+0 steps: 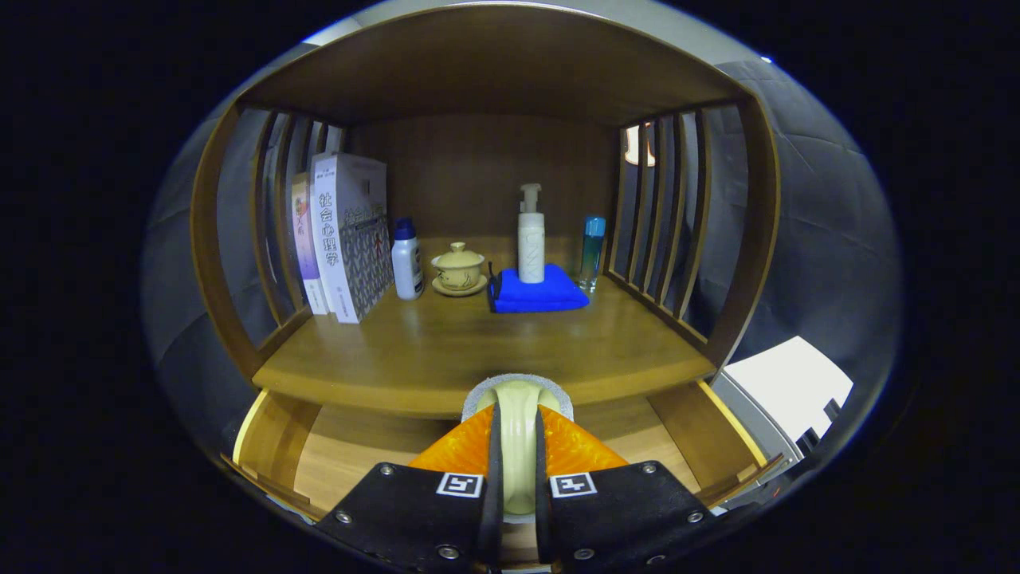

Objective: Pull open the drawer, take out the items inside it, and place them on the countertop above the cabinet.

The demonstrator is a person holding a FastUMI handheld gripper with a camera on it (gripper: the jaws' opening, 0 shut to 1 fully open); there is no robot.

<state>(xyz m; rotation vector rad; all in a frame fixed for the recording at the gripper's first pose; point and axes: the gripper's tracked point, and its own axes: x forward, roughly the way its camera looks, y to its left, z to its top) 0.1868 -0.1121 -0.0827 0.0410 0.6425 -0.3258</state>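
Gripper point(518, 470) is nearest, pointing level and straight ahead into the cabinet, both fingers clenched on a pale, rounded item point(519, 446) held upright between them. Its top pokes out past the fingertips; a grey rim shows behind that top edge. Can't tell what the item is exactly.

Drawer point(351, 454) sits below the fingers, pulled open toward the camera. Bare wood floor visible left and right of the gripper, side walls flaring out on both sides. The held item is above the open drawer, just short of the countertop's front edge.

Countertop point(446, 351) lies beyond the fingers, a wooden shelf bay with slatted sides and a roof panel.

Left to right on it:
- books point(343, 239) standing upright against the left slats, far left
- white bottle with blue cap point(406, 261) just right of the books
- lidded tea cup on saucer point(458, 269) beside that bottle, small gap between
- blue folded cloth point(538, 293) at centre, right of the cup
- pump bottle point(531, 239) standing upright at the far part of the cloth, seems to rest on it
- teal bottle point(592, 251) just right of the cloth, near the right slats

Near half of the countertop is bare wood.

White box-like object point(789, 383) sits outside the cabinet, to the right of the drawer.
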